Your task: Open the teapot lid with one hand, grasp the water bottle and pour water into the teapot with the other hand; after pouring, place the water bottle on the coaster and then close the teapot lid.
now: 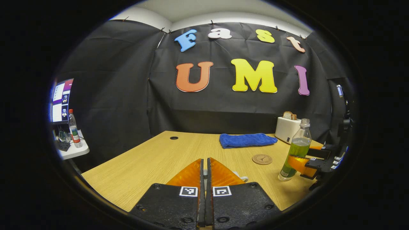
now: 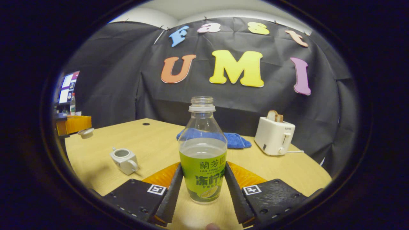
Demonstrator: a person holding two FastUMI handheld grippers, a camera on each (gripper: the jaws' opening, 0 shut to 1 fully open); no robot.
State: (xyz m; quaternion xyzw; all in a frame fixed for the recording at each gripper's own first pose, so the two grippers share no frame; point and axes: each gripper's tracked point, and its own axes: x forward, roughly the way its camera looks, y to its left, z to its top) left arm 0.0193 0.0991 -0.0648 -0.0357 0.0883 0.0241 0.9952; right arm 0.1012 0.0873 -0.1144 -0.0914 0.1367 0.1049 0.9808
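Note:
A clear, capless water bottle (image 2: 203, 150) with a green label, about half full, stands between the fingers of my right gripper (image 2: 203, 169), which is shut on its label. In the left gripper view the bottle (image 1: 296, 148) leans slightly at the table's right, with the right gripper (image 1: 305, 163) on it. The small white teapot (image 2: 124, 160) sits open on the table to the left. My left gripper (image 1: 205, 161) is shut; the right gripper view shows the left gripper (image 2: 74, 124) far left, holding the white lid (image 2: 86, 132). A round brown coaster (image 1: 262, 159) lies left of the bottle.
A folded blue towel (image 1: 246, 140) lies at the back of the wooden table (image 1: 150, 159). A white toaster (image 2: 274, 135) with bread stands at the back right. A side table (image 1: 73, 150) with a bottle and a screen is off the left edge.

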